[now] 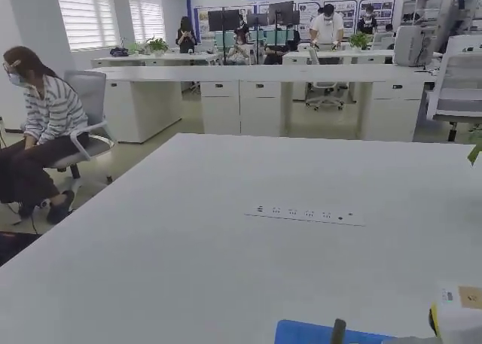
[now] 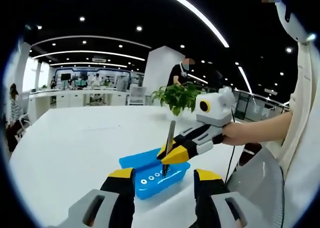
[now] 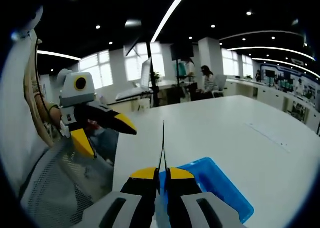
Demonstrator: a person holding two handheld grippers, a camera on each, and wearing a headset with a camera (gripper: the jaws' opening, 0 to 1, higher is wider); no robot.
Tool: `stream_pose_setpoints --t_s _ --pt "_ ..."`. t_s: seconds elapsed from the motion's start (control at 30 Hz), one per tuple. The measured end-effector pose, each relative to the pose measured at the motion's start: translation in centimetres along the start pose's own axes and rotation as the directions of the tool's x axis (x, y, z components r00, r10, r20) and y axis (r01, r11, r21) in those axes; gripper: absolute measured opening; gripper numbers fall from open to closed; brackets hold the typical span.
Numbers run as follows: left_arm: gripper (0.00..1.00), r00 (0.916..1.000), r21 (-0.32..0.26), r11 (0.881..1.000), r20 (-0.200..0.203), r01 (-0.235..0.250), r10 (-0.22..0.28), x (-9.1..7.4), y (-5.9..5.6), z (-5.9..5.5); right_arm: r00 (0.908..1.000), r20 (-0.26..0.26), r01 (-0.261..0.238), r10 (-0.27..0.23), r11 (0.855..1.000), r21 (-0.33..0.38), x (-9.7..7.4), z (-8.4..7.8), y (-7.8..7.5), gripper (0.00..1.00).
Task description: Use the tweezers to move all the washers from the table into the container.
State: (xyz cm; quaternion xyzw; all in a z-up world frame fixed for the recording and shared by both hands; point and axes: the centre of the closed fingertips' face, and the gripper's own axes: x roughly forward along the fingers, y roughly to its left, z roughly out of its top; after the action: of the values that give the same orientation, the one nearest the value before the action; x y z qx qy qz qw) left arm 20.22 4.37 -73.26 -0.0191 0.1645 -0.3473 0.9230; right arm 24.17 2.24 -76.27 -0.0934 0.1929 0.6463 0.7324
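container blue | table white | left gripper fingers black, yellow-tipped | tweezers dark

Table: white, smooth, matt, laminate-like.
Container: blue plastic, faint gloss.
Washers, in container: pale, metallic sheen.
Tweezers, above container: thin dark metal, dull.
Left gripper, right gripper: hard plastic; black-and-yellow fingers satin, white shell glossy.
Socket strip, beyond container: white plastic, matt.
Chair, near container: grey mesh cloth, open weave.

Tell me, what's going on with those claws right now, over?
Left gripper open, empty. Right gripper shut on tweezers, tips down at blue container. Washers lie inside it. Nothing blocking.
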Motion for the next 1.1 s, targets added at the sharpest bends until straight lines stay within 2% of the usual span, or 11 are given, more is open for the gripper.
stream_pose_setpoints --t_s 0.27,0.43,0.53,0.6,0.63,0.67,0.7,0.87,0.97,1.0,1.1 --pt "0.21 0.9896 0.077 0.988 -0.067 0.132 -0.127 0.7 -1.9 0.2 0.9954 -0.067 -0.069 0.068 0.997 -0.017 -1.1 -1.8 2.1 0.04" --pt "0.10 0.9745 0.101 0.973 -0.104 0.209 -0.199 1.1 -2.8 0.1 0.9843 -0.123 -0.132 0.126 0.991 -0.035 -1.6 -3.1 3.9 0.03" --pt "0.10 0.9552 0.102 0.954 -0.123 0.282 -0.269 1.3 -4.0 0.2 0.9716 -0.175 -0.176 0.160 0.981 -0.081 -1.9 -4.1 5.2 0.03" --pt "0.09 0.9349 0.107 0.935 -0.153 0.338 -0.320 1.4 -4.9 -0.1 0.9650 -0.195 -0.197 0.176 0.976 -0.095 -2.0 -4.5 5.7 0.03" --pt "0.07 0.9206 0.139 0.918 -0.182 0.372 -0.345 1.4 -5.3 -0.3 0.9632 -0.192 -0.208 0.188 0.974 -0.090 -2.1 -4.6 6.1 0.03" --pt "0.06 0.9196 0.149 0.915 -0.186 0.374 -0.346 1.6 -5.4 -0.3 0.9613 -0.192 -0.217 0.198 0.973 -0.083 -2.1 -4.7 6.3 0.03" --pt "0.06 0.9069 0.139 0.906 -0.203 0.400 -0.369 1.7 -5.9 -0.4 0.9586 -0.198 -0.224 0.205 0.971 -0.084 -2.2 -4.9 6.5 0.03" --pt "0.08 0.8941 0.151 0.892 -0.218 0.427 -0.391 2.3 -6.5 0.2 0.9522 -0.232 -0.229 0.199 0.967 -0.110 -2.5 -5.4 6.7 0.03" --pt "0.07 0.8758 0.164 0.872 -0.241 0.461 -0.418 2.5 -7.0 0.2 0.9516 -0.238 -0.228 0.194 0.966 -0.124 -2.6 -5.4 6.8 0.03" --pt "0.06 0.8642 0.162 0.863 -0.261 0.479 -0.430 2.5 -7.2 0.0 0.9508 -0.244 -0.228 0.191 0.965 -0.132 -2.6 -5.4 6.8 0.03" --pt "0.03 0.8601 0.182 0.854 -0.269 0.487 -0.434 2.7 -7.5 0.0 0.9480 -0.257 -0.231 0.188 0.961 -0.150 -2.7 -5.6 6.8 0.03"
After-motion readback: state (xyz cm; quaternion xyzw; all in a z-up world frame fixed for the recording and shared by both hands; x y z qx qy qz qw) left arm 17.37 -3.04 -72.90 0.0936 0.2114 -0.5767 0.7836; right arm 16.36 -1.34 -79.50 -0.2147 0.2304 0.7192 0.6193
